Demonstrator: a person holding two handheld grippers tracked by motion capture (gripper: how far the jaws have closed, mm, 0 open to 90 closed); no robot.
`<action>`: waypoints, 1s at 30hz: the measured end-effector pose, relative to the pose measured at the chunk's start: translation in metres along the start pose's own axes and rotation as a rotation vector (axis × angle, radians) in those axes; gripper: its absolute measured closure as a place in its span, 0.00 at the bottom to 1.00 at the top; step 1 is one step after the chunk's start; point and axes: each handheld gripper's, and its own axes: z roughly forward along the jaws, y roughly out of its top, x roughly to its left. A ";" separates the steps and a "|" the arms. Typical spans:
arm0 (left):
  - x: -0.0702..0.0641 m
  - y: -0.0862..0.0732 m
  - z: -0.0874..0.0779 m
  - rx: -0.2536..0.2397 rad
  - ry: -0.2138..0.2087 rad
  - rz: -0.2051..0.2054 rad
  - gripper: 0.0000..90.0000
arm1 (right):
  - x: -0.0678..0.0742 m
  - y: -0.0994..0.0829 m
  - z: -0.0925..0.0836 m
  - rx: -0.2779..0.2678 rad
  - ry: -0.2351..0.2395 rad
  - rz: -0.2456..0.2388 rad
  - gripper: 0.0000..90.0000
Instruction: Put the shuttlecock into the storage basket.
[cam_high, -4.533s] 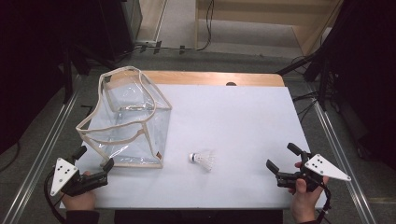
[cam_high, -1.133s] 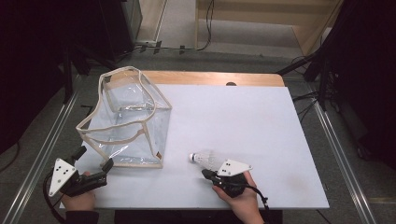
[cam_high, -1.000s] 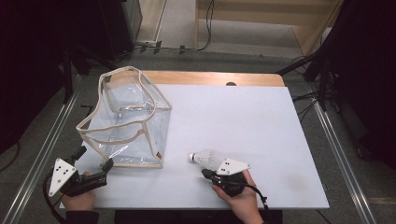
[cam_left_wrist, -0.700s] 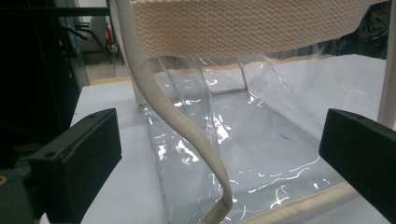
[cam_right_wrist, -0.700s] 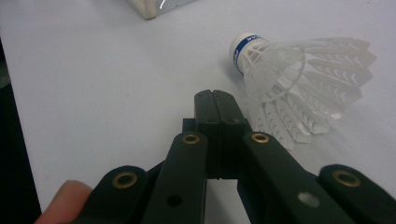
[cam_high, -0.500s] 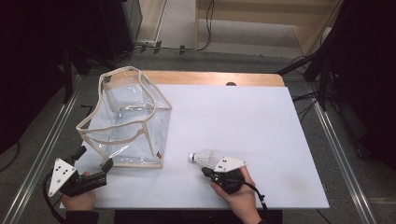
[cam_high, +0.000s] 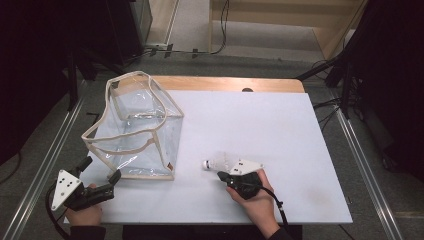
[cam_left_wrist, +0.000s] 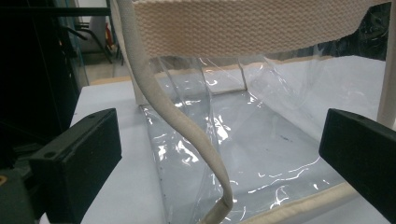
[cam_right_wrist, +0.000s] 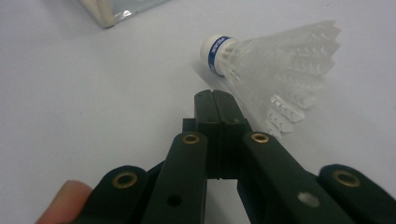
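A white shuttlecock with a blue band on its cork lies on its side on the white table. In the right gripper view the shuttlecock sits just past and to the right of my right gripper, whose jaws are shut together with nothing between them. The right gripper rests right beside the feathers. A clear plastic bag with cream trim stands at the left. My left gripper is open at the bag's near corner; its jaws stand apart around the bag and a cream strap.
The table's wooden back edge runs behind the white surface. Metal rails flank the table on both sides. Dark equipment and cables lie on the floor beyond.
The right gripper came from the table's right edge to the shuttlecock, its jaws now shut, and in the last second edged slightly closer. The left gripper stayed put.
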 end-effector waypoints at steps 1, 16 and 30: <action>0.000 0.000 0.000 0.000 0.000 -0.001 0.00 | -0.001 0.001 0.000 0.004 -0.005 0.002 0.98; 0.000 0.000 0.000 -0.003 -0.001 -0.003 0.00 | -0.023 0.026 0.022 0.008 -0.017 0.038 0.98; 0.001 0.000 0.000 -0.004 -0.002 -0.006 0.00 | -0.004 0.055 0.047 -0.023 0.051 0.031 0.98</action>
